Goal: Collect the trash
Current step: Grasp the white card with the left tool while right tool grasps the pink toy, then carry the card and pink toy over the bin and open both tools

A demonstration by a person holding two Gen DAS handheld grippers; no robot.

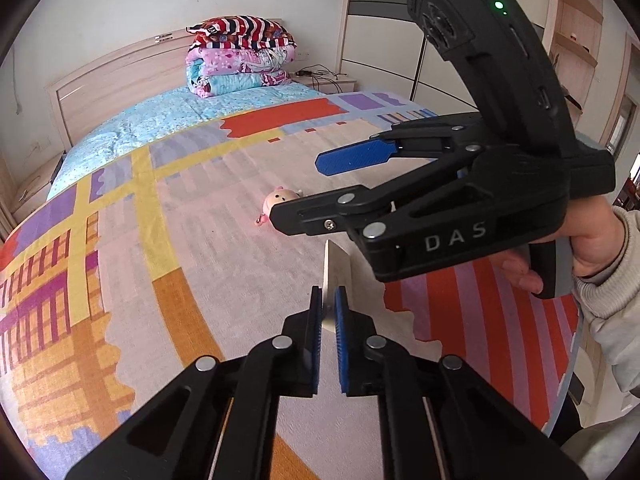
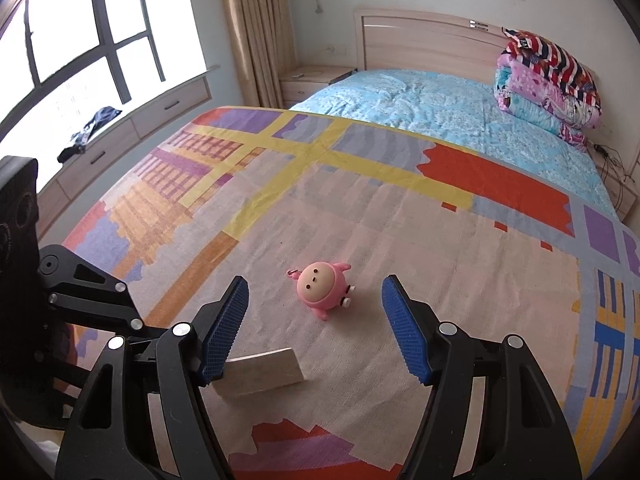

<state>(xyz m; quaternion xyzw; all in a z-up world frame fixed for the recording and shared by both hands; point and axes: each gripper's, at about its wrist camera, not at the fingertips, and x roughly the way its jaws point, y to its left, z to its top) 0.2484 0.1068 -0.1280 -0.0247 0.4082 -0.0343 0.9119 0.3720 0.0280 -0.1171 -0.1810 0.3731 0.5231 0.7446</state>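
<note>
My left gripper (image 1: 328, 304) is shut on a flat white card-like piece (image 1: 336, 276) and holds it on edge above the bed. The same piece shows in the right wrist view (image 2: 264, 370), pale and rectangular, beside my right gripper's left finger. My right gripper (image 2: 316, 320) is open and empty, hovering over the patterned blanket (image 2: 320, 208). It also shows in the left wrist view (image 1: 304, 184), above and to the right of the left gripper. A small pink round toy (image 2: 322, 286) with a clip lies on the blanket just beyond the right fingertips; it also shows in the left wrist view (image 1: 276, 200).
A stack of folded quilts (image 1: 240, 56) sits at the head of the bed by the wooden headboard (image 2: 420, 36). A window ledge with drawers (image 2: 120, 136) carries a dark cloth (image 2: 90, 130). A wardrobe (image 1: 384, 40) stands at the right.
</note>
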